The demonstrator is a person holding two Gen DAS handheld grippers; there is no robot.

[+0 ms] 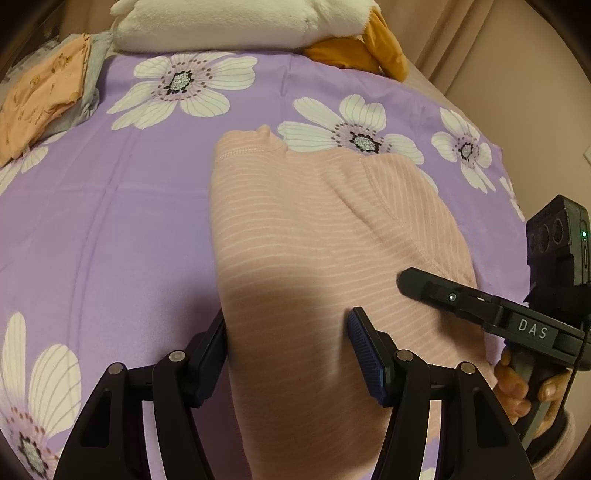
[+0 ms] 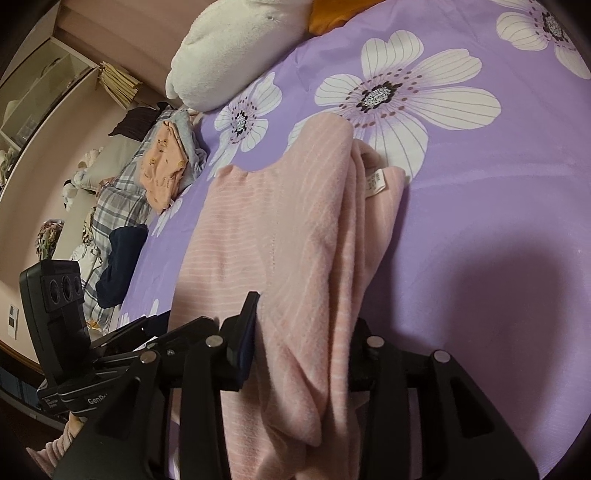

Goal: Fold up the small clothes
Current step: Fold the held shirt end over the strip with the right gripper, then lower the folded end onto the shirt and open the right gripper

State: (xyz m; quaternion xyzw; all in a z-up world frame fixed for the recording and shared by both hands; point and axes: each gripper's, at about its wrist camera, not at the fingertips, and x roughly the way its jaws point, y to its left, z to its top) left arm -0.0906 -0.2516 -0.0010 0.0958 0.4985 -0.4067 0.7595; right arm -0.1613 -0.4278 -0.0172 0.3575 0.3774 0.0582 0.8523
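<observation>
A pink striped garment [image 1: 317, 236] lies on the purple flowered bedspread [image 1: 110, 206], its near end lifted toward both grippers. My left gripper [image 1: 288, 339] has its jaws wide apart with the garment's near edge between them; the blue pad [image 1: 365, 354] shows on the right finger. In the right wrist view the garment [image 2: 280, 236] drapes over my right gripper [image 2: 303, 332], which has a thick bunch of the fabric between its fingers; a white care label [image 2: 376, 182] shows. The right gripper also shows in the left wrist view [image 1: 443, 295].
A folded orange garment on grey clothes [image 1: 40, 96] lies at the far left of the bed. A white plush pillow [image 1: 236, 26] and an orange cloth [image 1: 362, 51] sit at the head. Plaid and dark clothes [image 2: 118, 229] lie beside the bed's left edge.
</observation>
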